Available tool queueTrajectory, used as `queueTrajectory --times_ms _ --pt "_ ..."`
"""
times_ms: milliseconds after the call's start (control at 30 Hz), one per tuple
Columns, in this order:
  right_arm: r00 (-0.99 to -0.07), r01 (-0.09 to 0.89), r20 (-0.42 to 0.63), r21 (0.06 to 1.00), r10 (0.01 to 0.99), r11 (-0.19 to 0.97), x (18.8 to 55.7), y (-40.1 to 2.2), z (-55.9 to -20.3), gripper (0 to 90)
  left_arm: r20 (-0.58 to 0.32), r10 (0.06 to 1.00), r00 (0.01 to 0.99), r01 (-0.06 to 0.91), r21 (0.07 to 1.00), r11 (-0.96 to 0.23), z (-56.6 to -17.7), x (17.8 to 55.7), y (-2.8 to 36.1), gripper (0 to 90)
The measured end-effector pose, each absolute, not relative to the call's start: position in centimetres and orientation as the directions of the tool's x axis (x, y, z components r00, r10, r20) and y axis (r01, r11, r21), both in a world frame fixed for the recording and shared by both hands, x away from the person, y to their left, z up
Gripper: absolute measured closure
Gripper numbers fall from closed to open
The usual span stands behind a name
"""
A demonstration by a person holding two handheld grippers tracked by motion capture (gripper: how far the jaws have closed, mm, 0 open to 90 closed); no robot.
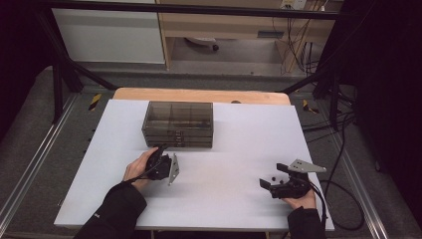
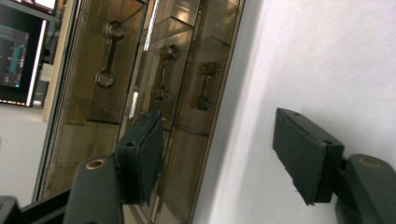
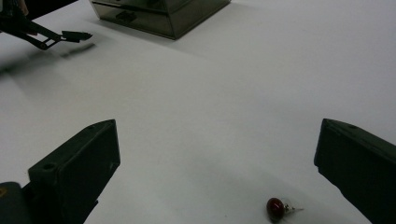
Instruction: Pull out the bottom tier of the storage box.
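A smoky see-through drawer box [image 1: 177, 124] stands at the back middle of the white table top [image 1: 224, 149]. Its stacked drawers with dumbbell-shaped handles [image 2: 163, 74] face my left gripper [image 1: 161, 148]. That gripper is rolled on its side just in front of the box, and in its own view the left gripper [image 2: 215, 126] is open with nothing between its pads. My right gripper [image 1: 273, 175] rests low at the front right. A small red bead on a pin [image 3: 276, 208] lies on the table between the wide-open jaws of the right gripper [image 3: 217, 135].
Black cables [image 1: 343, 199] trail off the table's right side. A wooden edge [image 1: 199, 94] shows behind the white top. Bare white surface lies between the two hands. Dark frame bars [image 1: 64, 69] stand at the back left.
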State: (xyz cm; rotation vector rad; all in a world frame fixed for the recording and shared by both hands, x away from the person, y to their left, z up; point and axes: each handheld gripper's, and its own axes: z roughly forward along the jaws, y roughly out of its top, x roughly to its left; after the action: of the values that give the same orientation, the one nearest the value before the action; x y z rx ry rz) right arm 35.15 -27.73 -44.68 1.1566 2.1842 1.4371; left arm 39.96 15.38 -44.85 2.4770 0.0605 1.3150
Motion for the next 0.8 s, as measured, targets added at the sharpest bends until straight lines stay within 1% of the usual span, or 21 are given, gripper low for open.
queueTrajectory --times_ms 133,433,800 --pt "-0.639 0.465 0.184 0.866 0.747 0.184 35.1 -27.7 -44.7 0.7 0.812 0.180 0.555 -0.125 0.295 -0.947 -45.1 40.1 15.2 38.1" --pt "-0.638 0.466 0.185 0.866 0.748 0.183 35.1 -27.8 -44.6 0.7 0.832 0.150 0.534 -0.141 0.262 -0.955 -46.2 40.4 14.4 42.0" --pt "-0.638 0.464 0.182 0.866 0.748 0.186 35.1 -27.8 -44.7 0.7 0.866 0.113 0.488 -0.154 0.213 -0.965 -46.8 40.6 13.9 50.6"
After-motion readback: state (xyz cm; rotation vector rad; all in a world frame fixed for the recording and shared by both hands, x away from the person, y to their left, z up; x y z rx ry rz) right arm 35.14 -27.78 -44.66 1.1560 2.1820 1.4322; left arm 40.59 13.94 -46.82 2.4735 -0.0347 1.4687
